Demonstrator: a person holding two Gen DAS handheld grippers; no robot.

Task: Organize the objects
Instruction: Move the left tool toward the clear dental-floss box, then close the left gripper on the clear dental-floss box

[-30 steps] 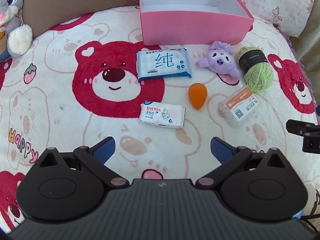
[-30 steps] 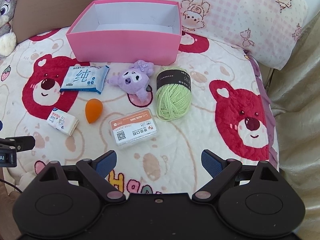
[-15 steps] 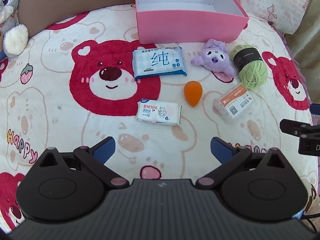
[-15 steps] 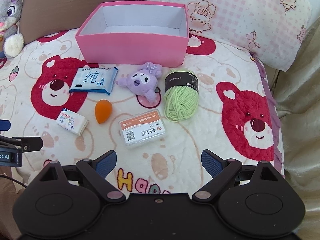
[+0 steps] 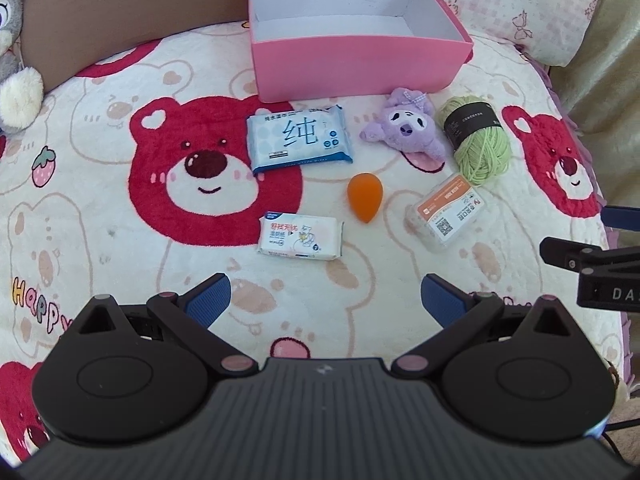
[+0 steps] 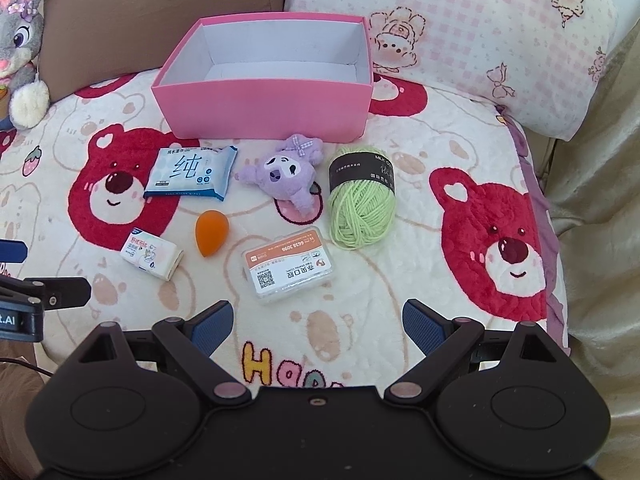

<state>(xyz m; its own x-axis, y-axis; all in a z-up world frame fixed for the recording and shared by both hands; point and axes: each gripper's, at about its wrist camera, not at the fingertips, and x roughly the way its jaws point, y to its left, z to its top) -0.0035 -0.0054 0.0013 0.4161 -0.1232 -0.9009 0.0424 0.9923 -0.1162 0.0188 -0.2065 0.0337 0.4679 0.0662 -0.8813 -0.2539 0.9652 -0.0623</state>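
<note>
The left gripper hangs with its jaws spread wide, blue pads facing each other, nothing between them. The right gripper is likewise agape and empty-jawed. In the left wrist view, the right gripper's fingers show at 3 o'clock; in the right wrist view, the left's at 9 o'clock.

wipes pack before box, yarn right

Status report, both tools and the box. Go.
Left tool open, empty. Right tool open, empty. Pink box empty; six items on blanket before it. Nothing in the way.
</note>
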